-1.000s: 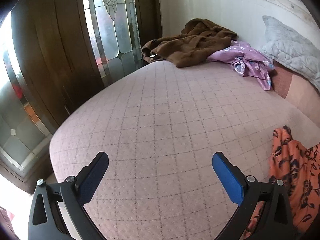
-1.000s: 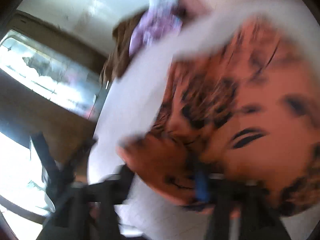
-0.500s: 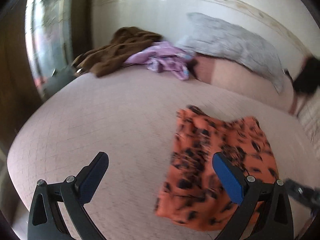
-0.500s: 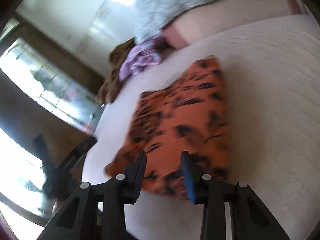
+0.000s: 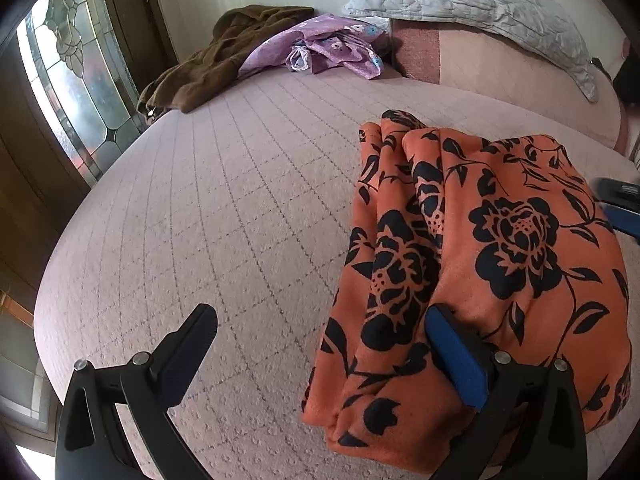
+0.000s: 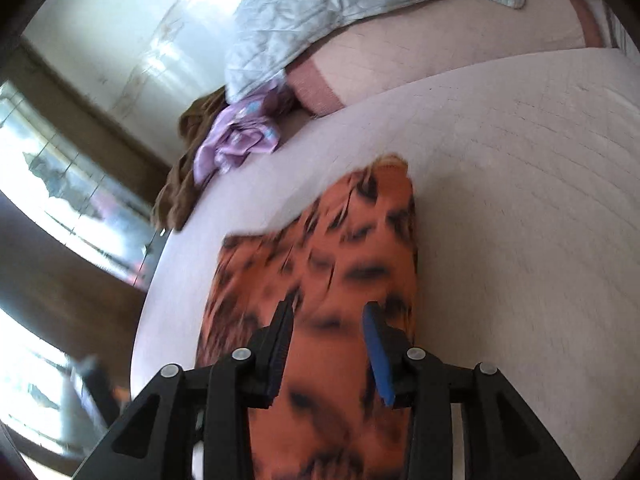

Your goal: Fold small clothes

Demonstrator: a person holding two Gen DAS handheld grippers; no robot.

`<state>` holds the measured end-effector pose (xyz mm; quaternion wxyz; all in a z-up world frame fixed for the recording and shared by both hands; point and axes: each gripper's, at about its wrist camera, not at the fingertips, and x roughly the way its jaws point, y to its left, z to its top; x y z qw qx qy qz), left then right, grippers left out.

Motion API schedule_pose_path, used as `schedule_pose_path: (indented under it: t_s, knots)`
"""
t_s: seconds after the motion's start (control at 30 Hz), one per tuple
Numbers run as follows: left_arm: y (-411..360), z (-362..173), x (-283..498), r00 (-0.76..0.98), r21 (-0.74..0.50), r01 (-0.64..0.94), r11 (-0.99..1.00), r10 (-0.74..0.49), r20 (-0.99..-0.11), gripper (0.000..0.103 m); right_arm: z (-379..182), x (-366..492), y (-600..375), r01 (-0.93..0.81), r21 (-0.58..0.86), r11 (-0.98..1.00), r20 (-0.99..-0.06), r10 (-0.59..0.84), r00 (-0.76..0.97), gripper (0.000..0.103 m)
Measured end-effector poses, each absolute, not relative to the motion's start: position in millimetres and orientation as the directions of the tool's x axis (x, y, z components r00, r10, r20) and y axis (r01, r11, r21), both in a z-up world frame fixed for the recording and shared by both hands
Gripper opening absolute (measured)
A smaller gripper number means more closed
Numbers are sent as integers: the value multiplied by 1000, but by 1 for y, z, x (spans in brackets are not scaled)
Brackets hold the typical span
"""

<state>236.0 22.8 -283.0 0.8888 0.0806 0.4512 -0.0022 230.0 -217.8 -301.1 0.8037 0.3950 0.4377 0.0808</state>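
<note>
Surface: a bed (image 5: 240, 208) under a pale pink quilted cover, in a bedroom with a leaded-glass door (image 5: 76, 80) at the far left.
Left gripper (image 5: 320, 332): nearest the lens, jaws spread wide with nothing pinched; its blue pad lies over the near edge of the cloth, the black one over bare cover.
Right gripper (image 6: 328, 320): jaws narrow after just closing in, a gap showing between the pads; the blurred view shows cloth behind them but no grip on it.
Task garment: the orange floral garment (image 5: 480, 260) lies bunched in loose lengthwise ridges on the cover, right of middle in the left view, with one hand at each end.
Step in hand: likely laying out and flattening, ahead of any fold.
Next move: probably pinch a near corner at each side and draw the cloth flat; the thin fabric may slip or drag its ridges along.
Beyond: a purple floral garment (image 5: 332, 50) and a brown garment (image 5: 224, 56) heaped at the far edge, a grey quilted pillow (image 5: 472, 0) by the wall.
</note>
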Motion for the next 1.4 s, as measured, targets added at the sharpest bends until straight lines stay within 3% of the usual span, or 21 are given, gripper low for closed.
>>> schedule_pose_path:
  t_s: [0.13, 0.23, 0.4, 0.57, 0.93, 1.4]
  knots:
    - [20, -282, 240, 588, 139, 92, 986, 59, -806, 103, -345, 279, -211, 305, 667, 680, -729, 511, 455, 40]
    - [23, -282, 240, 585, 129, 95, 987, 49, -809, 103, -334, 298, -208, 321, 637, 701, -756, 490, 434, 40]
    - [26, -283, 238, 587, 122, 107, 987, 36, -809, 103, -299, 322, -168, 158, 707, 689, -675, 592, 441, 40]
    - [29, -284, 238, 585, 113, 106, 988, 30, -811, 103, -329, 362, -117, 143, 670, 729, -721, 593, 357, 41]
    - [28, -283, 235, 590, 117, 107, 987, 31, -807, 103, -286, 283, -164, 120, 737, 665, -645, 638, 422, 42]
    - [24, -265, 219, 644, 160, 113, 981, 50, -764, 103, -281, 174, -168, 78, 684, 726, -669, 580, 465, 46]
